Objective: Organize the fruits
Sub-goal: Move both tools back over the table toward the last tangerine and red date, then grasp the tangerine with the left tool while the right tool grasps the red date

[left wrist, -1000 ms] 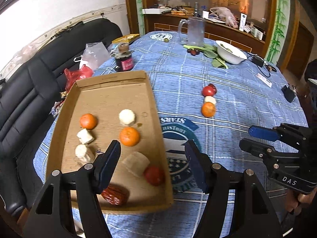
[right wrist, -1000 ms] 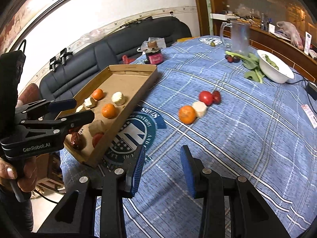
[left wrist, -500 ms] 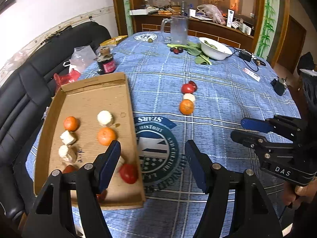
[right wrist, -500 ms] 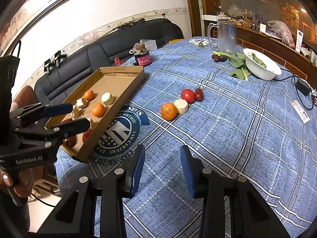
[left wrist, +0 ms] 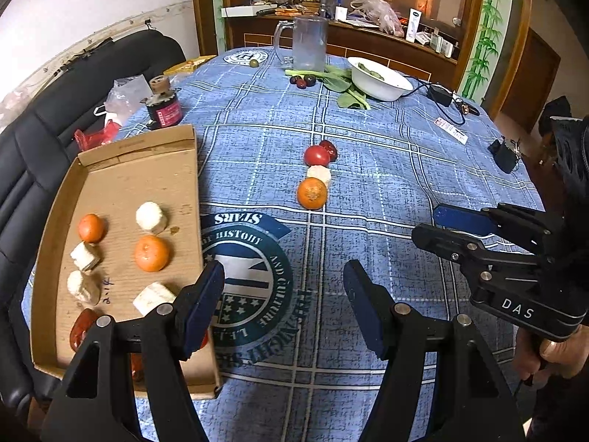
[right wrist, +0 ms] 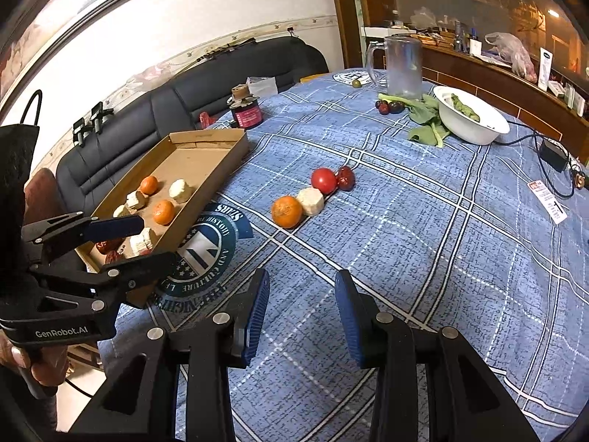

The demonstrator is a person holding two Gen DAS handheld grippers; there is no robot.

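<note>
On the blue checked tablecloth an orange [left wrist: 311,193], a white fruit chunk [left wrist: 318,174], a tomato [left wrist: 316,155] and a red date [left wrist: 329,148] lie in a row; they also show in the right wrist view, from the orange [right wrist: 286,211] back. A cardboard tray [left wrist: 121,169] at the left holds oranges, white chunks and dark red fruit. My left gripper [left wrist: 283,304] is open and empty, just right of the tray's near corner. My right gripper [right wrist: 300,316] is open and empty, in front of the row.
At the far end stand a glass pitcher [left wrist: 307,44], a white bowl [left wrist: 379,83] with greens, dark fruits [left wrist: 303,81] and a jar [left wrist: 165,108]. Cables and a black adapter [left wrist: 504,154] lie at the right. A black sofa [right wrist: 221,84] runs along the left edge.
My left gripper has drawn back and swung right, off the tray toward the table's middle. My right gripper has pulled back slightly. Both stay open.
</note>
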